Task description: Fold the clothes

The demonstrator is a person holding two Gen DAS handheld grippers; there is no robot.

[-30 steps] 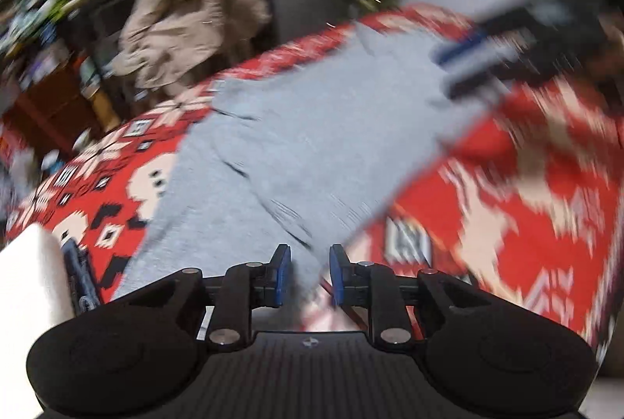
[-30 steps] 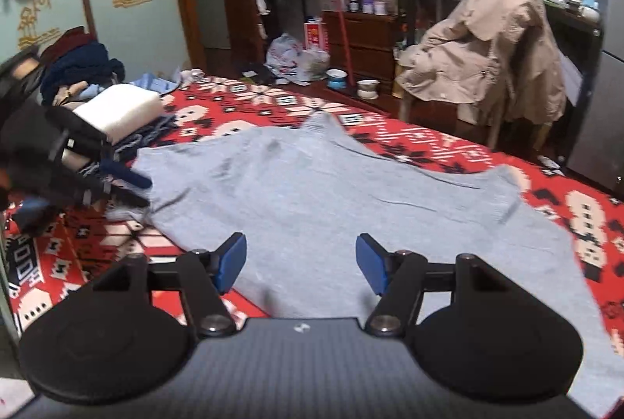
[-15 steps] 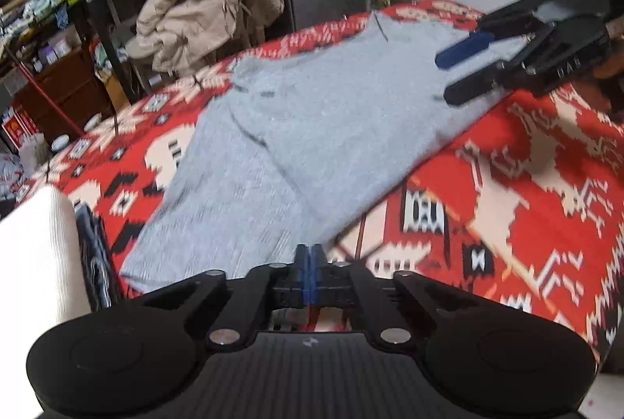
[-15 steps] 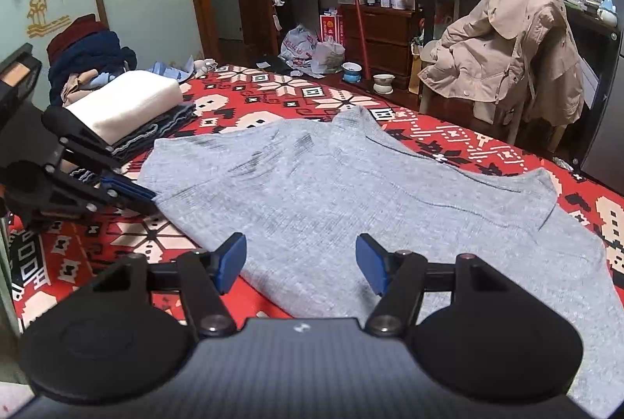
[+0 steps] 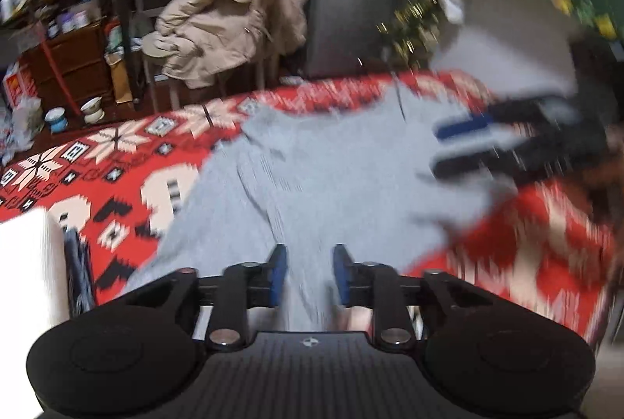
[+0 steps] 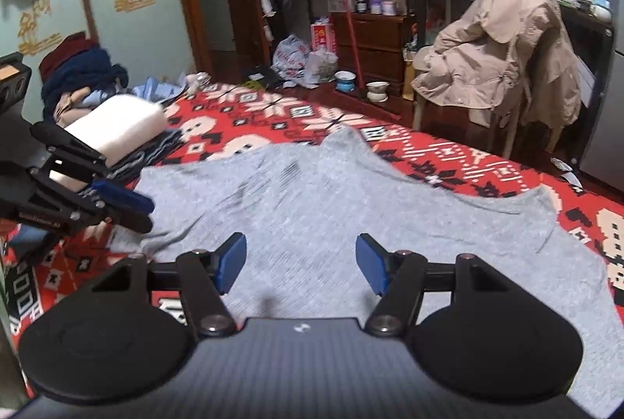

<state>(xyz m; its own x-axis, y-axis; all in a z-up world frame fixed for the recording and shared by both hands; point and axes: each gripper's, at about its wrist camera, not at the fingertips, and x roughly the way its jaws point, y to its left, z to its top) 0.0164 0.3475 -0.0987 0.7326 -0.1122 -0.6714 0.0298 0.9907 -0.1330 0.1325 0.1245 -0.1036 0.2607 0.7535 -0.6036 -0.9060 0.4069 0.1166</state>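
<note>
Grey garment [image 6: 312,208] spread flat on red patterned bed cover [image 6: 460,154]; right claw [image 6: 300,259] open above it; left claw [image 6: 132,210] at garment's left edge, possibly touching.

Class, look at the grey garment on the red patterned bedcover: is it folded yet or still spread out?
Mostly spread: the grey garment lies flat across the bedcover, with only its left edge rumpled.
</note>
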